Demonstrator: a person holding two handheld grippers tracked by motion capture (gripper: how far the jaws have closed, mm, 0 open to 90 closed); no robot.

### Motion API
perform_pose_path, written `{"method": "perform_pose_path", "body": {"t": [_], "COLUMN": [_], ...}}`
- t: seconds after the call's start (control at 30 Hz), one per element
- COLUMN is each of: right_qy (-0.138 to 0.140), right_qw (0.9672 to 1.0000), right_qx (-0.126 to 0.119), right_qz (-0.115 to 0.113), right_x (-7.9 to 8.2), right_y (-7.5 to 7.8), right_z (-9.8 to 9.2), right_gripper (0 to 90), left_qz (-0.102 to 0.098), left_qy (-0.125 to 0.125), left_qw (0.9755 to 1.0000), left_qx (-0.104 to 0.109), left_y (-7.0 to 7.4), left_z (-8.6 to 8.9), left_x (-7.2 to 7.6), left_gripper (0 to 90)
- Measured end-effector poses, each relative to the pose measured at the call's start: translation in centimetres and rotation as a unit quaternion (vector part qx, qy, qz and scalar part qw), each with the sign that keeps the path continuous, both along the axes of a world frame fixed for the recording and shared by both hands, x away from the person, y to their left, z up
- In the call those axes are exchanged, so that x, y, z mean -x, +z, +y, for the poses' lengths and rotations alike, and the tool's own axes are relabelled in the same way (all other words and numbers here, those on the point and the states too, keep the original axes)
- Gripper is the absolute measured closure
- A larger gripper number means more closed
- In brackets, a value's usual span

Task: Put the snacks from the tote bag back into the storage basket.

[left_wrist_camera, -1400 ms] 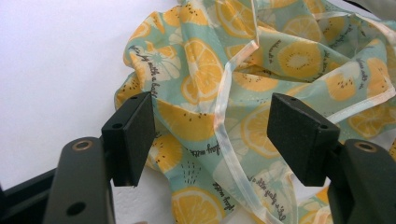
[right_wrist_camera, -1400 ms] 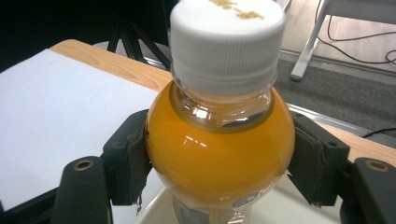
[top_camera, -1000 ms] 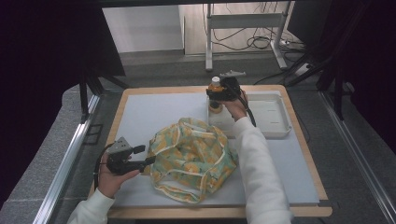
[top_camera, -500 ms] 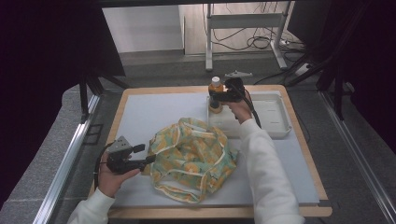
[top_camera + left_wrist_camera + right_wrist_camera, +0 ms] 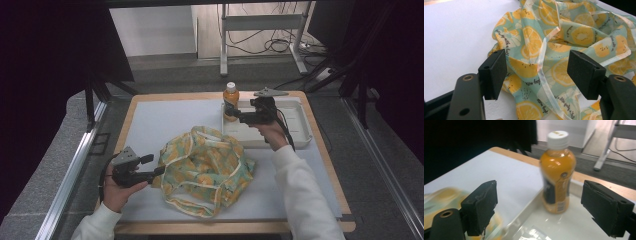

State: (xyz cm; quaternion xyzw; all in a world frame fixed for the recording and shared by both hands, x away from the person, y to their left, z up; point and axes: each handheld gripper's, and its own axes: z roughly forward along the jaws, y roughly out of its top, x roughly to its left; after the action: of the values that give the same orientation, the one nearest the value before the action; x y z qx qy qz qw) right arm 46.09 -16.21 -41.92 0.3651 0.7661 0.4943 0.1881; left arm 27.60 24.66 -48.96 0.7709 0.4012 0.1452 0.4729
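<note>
Upright bottle [image 5: 230,101] in tray [image 5: 295,135] — bag [image 5: 205,170] nearby

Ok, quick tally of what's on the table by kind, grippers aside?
Bottles: 1, the orange juice bottle standing in the tray.
Trays: 1, the white tray.
Bags: 1, the lemon-print bag lying crumpled on the mat.
Total: 3
</note>
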Motion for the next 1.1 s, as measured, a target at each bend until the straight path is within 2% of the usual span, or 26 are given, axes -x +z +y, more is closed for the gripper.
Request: {"method": "perform_pose_path", "body": {"t": [0.17,0.47,0.63,0.8,0.9,1.1], "right_qy": [0.029,0.054,0.06,0.063,0.063,0.061], "right_qw": [0.9995,0.9983,0.9981,0.9977,0.9975,0.9978], "right_qx": [-0.01,-0.022,-0.002,0.002,0.007,0.005], "right_qz": [-0.002,0.006,0.012,0.025,0.033,0.024], "right_x": [3.5,9.0,11.5,13.1,13.4,13.5], "right_y": [-0.1,-2.4,-3.6,-5.2,-5.9,-5.9], "right_z": [-1.5,-3.9,-4.6,-5.7,-6.0,-6.0], "right_gripper": [15.1,16.2,16.2,16.4,16.5,16.5], "left_qz": [0.002,-0.003,-0.004,-0.002,-0.001,-0.002], "left_qy": [0.0,0.003,0.001,0.001,0.002,0.003], "left_qw": [1.0,1.0,1.0,1.0,1.0,1.0], "left_qx": [-0.003,-0.001,-0.004,-0.006,-0.008,-0.009], "left_y": [-0.2,0.0,-0.1,-0.2,-0.2,-0.3], "left_z": [-0.2,-0.1,-0.3,-0.2,-0.2,-0.3], "left_x": [-0.1,0.1,0.1,0.0,0.0,0.0], "left_gripper": [32.8,33.1,33.1,33.1,33.0,32.9]}}
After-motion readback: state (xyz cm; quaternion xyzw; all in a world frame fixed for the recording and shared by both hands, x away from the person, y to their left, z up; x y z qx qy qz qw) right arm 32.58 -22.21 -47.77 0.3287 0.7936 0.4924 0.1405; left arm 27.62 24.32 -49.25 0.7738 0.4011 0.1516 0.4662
